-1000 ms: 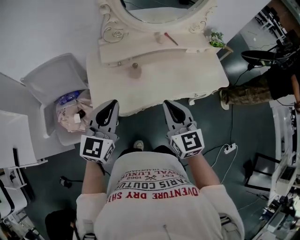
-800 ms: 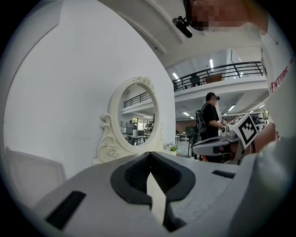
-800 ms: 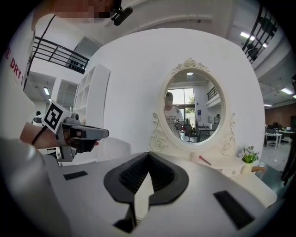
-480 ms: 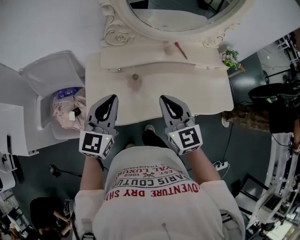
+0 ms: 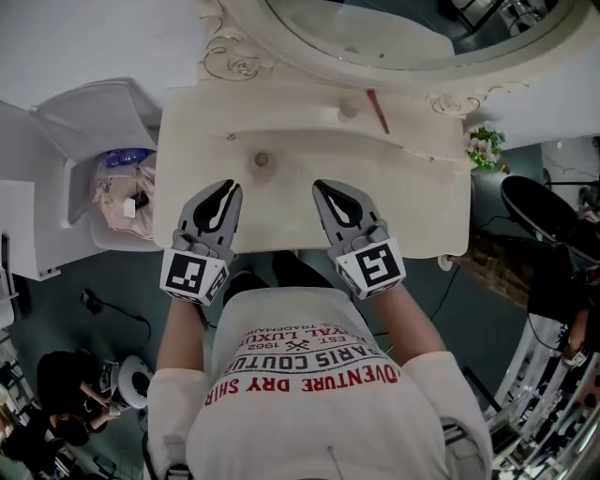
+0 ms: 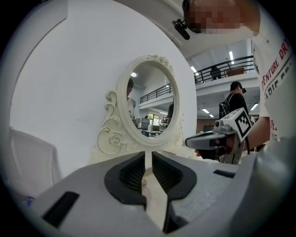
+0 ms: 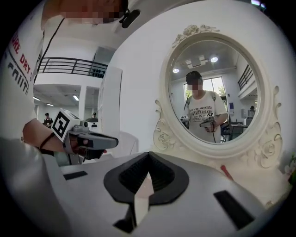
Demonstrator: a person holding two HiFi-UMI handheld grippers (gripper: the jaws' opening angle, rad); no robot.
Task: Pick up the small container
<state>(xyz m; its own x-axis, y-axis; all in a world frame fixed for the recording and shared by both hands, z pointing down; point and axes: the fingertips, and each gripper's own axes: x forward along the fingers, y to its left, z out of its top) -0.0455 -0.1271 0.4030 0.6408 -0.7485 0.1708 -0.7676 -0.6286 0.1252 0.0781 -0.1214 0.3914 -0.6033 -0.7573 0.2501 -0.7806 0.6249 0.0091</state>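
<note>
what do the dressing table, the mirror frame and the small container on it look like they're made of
Dressing table: probably painted wood, matte cream, faintly mottled top.
Mirror frame: carved wood or moulded resin, same cream paint, raised scrolls and roses.
Small container: too small to tell; pale pinkish body, darker top.

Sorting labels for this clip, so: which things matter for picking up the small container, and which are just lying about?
Belong to the job: small container, left gripper, right gripper, dressing table under it.
Lying about: mirror, red stick on the shelf, potted plant, open bin of rubbish.
</note>
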